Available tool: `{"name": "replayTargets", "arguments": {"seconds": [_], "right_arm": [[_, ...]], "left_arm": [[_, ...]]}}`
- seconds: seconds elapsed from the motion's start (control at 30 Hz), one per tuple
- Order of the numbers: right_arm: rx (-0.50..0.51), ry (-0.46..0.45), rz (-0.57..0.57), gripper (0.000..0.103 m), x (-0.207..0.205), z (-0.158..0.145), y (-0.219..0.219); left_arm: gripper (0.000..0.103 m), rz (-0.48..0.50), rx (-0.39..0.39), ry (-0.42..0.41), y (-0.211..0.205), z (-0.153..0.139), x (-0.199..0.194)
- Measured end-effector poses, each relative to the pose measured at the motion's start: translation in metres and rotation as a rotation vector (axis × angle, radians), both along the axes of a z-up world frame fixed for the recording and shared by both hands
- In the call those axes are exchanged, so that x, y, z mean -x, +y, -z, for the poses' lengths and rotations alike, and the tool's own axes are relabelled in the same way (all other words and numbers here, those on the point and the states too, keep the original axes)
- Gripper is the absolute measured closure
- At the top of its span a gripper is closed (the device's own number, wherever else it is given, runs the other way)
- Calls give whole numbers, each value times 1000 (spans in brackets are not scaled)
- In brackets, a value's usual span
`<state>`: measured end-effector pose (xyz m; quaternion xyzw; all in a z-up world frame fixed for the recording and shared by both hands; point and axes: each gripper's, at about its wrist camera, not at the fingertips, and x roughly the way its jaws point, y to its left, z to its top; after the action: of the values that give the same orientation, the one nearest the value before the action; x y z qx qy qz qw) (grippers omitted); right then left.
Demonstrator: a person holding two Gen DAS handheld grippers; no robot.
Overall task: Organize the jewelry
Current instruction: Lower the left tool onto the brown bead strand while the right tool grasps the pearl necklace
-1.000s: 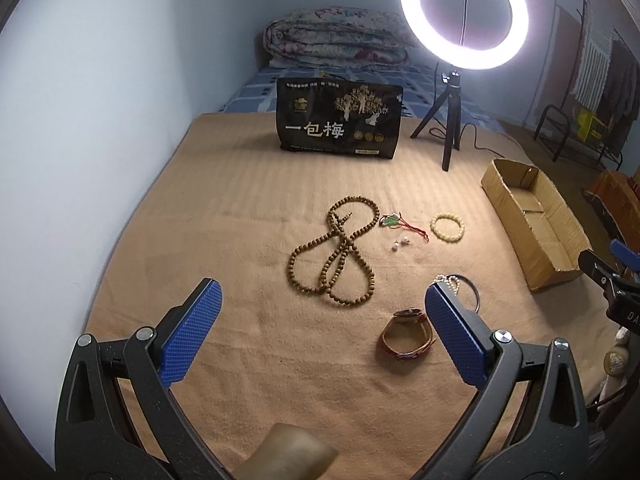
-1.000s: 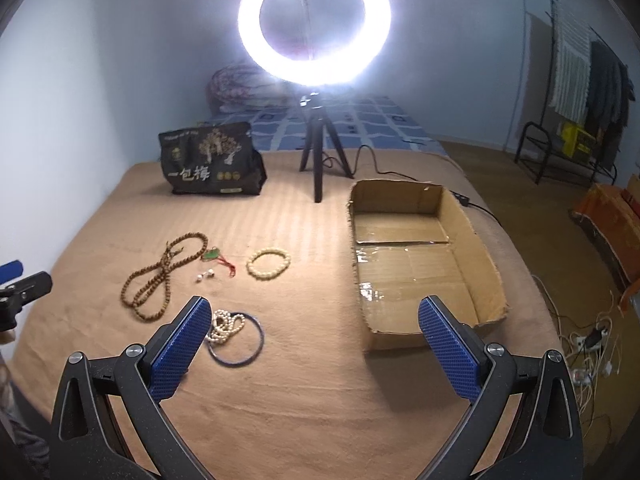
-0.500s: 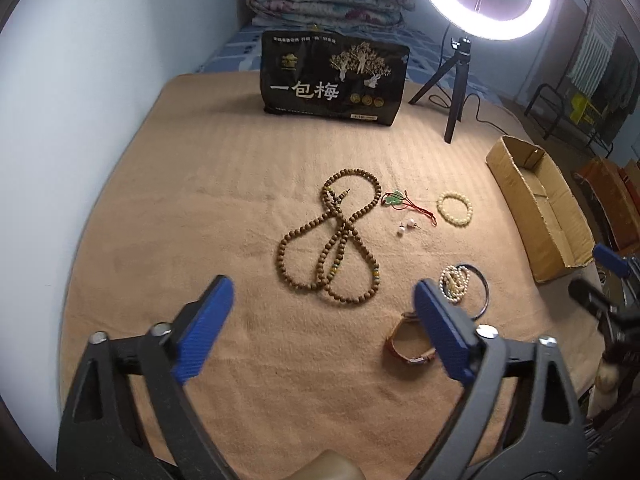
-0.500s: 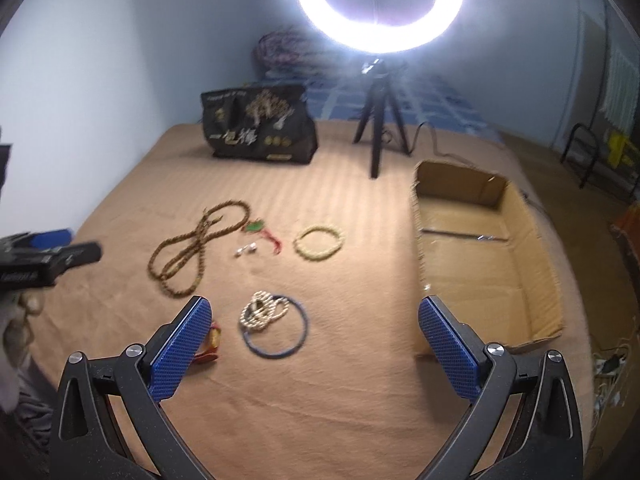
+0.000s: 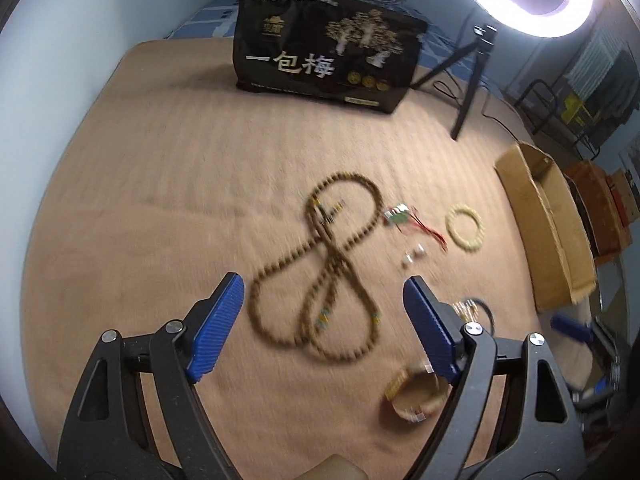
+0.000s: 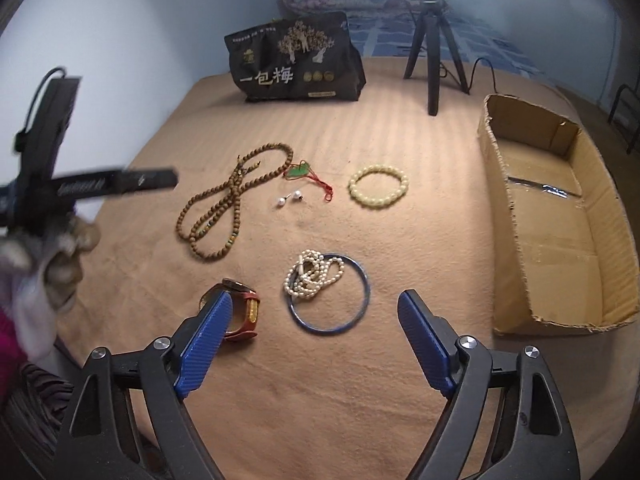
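Note:
On the tan blanket lie a long brown bead necklace (image 5: 320, 272), a green pendant on red cord (image 5: 398, 216), two pearl earrings (image 6: 288, 199), a cream bead bracelet (image 6: 378, 186), a pearl strand (image 6: 314, 276) inside a blue bangle (image 6: 360, 300), and a red-brown watch (image 6: 244, 312). My left gripper (image 5: 324, 284) hovers over the bead necklace (image 6: 224, 208), its jaws closing but still wide and touching nothing. My right gripper (image 6: 314, 296) hangs over the bangle and pearls, jaws also closing, pads clear of both.
An open cardboard box (image 6: 560, 220) lies at the right. At the back stand a black snack bag (image 6: 296, 60) and a ring-light tripod (image 6: 432, 52). A gloved hand (image 6: 60, 248) with the left tool fills the left edge of the right wrist view. The wall runs along the left.
Both grippers have tipped downward and come closer to the jewellery. Both pairs of jaws have narrowed slightly. The left tool has come further into the right wrist view.

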<state>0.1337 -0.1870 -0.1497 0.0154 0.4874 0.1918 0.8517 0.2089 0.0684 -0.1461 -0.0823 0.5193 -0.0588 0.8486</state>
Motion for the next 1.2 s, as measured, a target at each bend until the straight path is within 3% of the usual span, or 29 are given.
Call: {"name": "replayTargets", "arguments": {"seconds": [0.37, 0.6, 0.67, 0.77, 0.97, 1.07, 1.2], "right_arm": [[3, 38, -2, 19, -9, 13, 2], [-5, 50, -4, 20, -16, 19, 4], [1, 51, -17, 28, -18, 21, 8], [17, 48, -39, 30, -19, 25, 15], [26, 74, -63, 47, -25, 36, 25], [49, 81, -76, 57, -28, 42, 31], [51, 102, -77, 57, -34, 51, 32]], "left_arm": [[19, -46, 88, 113, 23, 53, -66], [19, -63, 132, 171, 26, 77, -76], [19, -49, 125, 167, 24, 77, -75], [19, -25, 128, 174, 17, 76, -72], [19, 51, 49, 161, -4, 72, -62], [27, 69, -10, 160, -14, 73, -60], [27, 81, -46, 156, -22, 77, -61]]}}
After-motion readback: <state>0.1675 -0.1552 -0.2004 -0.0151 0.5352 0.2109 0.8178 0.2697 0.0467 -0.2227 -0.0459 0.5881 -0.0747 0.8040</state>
